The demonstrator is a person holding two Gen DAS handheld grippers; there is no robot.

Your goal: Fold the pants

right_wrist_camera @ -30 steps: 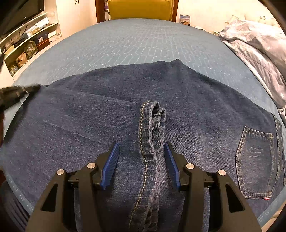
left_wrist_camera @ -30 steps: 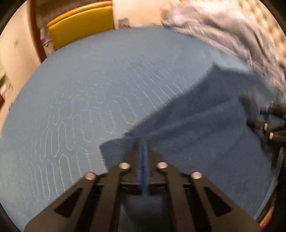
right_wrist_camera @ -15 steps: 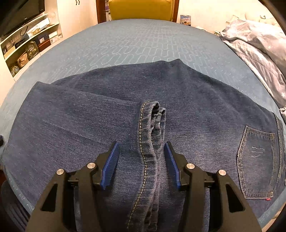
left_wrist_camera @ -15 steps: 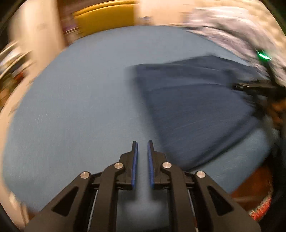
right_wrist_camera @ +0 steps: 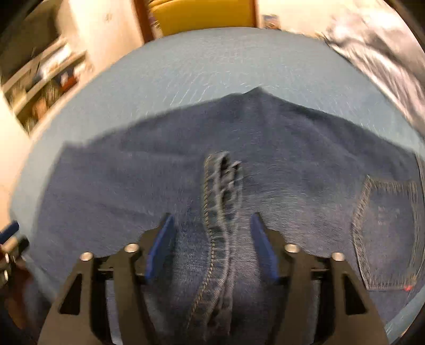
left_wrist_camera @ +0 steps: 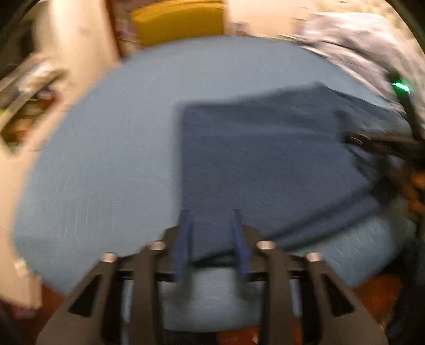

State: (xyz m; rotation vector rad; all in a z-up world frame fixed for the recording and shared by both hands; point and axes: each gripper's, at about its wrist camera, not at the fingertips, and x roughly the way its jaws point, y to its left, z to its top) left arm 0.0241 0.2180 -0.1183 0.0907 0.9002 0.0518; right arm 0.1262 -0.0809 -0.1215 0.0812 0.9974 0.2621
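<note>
Dark blue jeans lie folded on the light blue bed cover, back pocket at the right. A bunched, stitched hem runs up between the jaws of my right gripper. Those jaws are opening and the pads stand clear of the hem on both sides. In the blurred left wrist view my left gripper hovers over the near left corner of the jeans. Its jaws are opening and the pads press on nothing. The right gripper shows at the jeans' right edge.
A crumpled grey quilt lies at the back right of the bed. A yellow chair stands beyond the far edge. Shelves line the left wall. The bed's near edge drops to a reddish floor.
The left gripper let go of the jeans' corner, drew back from it and spread its jaws. The right gripper's jaws widened around the hem and it pulled back a little.
</note>
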